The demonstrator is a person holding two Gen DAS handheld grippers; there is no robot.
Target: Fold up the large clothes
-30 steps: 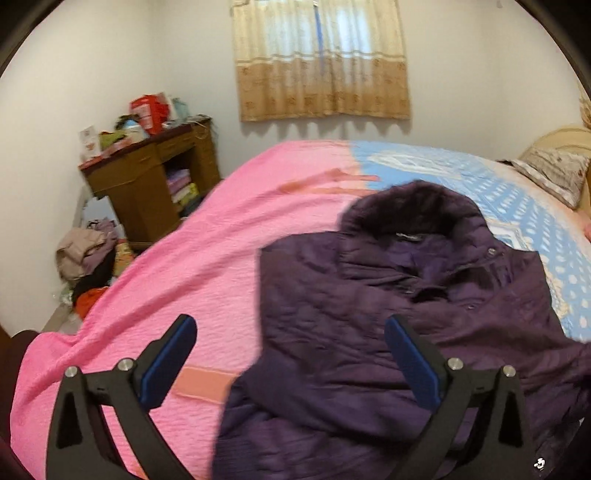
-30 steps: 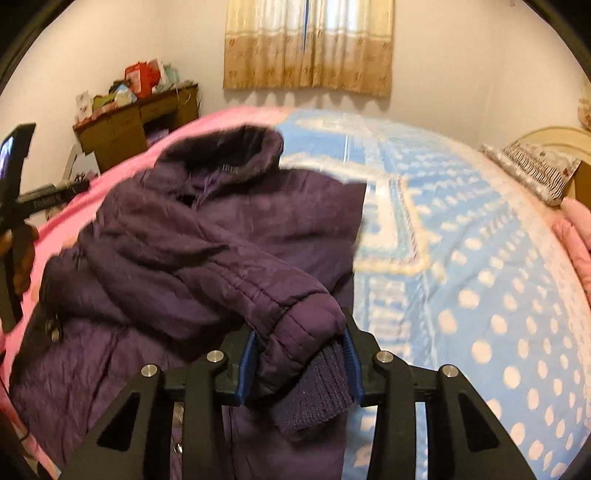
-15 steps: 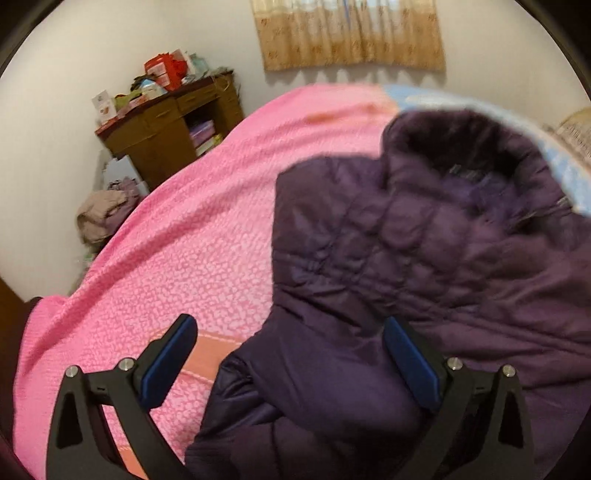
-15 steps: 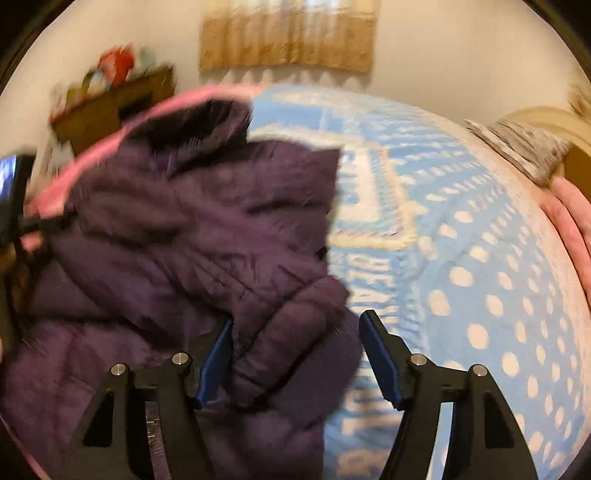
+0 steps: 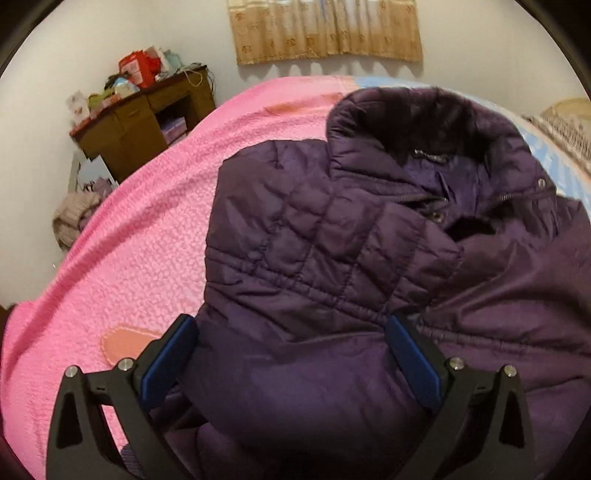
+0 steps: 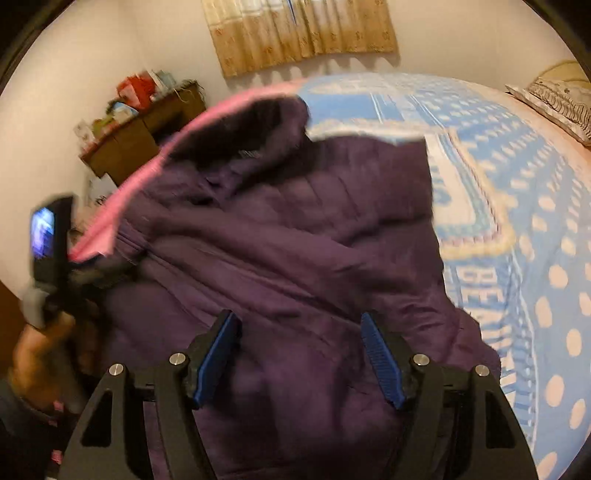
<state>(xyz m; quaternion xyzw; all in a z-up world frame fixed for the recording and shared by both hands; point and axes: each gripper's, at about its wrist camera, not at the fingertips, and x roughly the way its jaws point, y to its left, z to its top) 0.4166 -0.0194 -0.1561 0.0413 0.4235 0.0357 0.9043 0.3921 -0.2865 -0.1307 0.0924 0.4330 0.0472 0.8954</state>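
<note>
Two wrist views are covering one purple quilted jacket (image 5: 332,258), which is lying front-up on the bed (image 5: 140,258), its dark furry collar (image 5: 417,110) toward the curtain (image 5: 325,33).

Only the left wrist view is showing the jacket's zipper and snap below the collar, the pink bedspread beside the jacket on the side toward the wooden desk (image 5: 140,122), and a pile of clothes (image 5: 74,218) on the floor near that desk. Only the right wrist view is showing the blue dotted blanket (image 6: 535,258) on the jacket's far side from the desk, a pillow (image 6: 554,99) at the headboard end, and the person's left hand (image 6: 40,354) gripping the other tool's handle, with a small lit screen (image 6: 42,232) above it.

The left gripper (image 5: 291,358) is pointing steeply down over the jacket's lower body; its blue pads are standing wide apart with fabric lying between them, not pinched. The right gripper (image 6: 299,354) is also angled down over the jacket, its jaws spread and gripping nothing; the view is blurred.

Compared with one second ago, the right gripper is no longer clamping the sleeve cuff: the sleeve is now lying folded across the jacket's front. The left gripper is sitting lower and closer to the jacket than before, and the jacket is filling more of its view.
</note>
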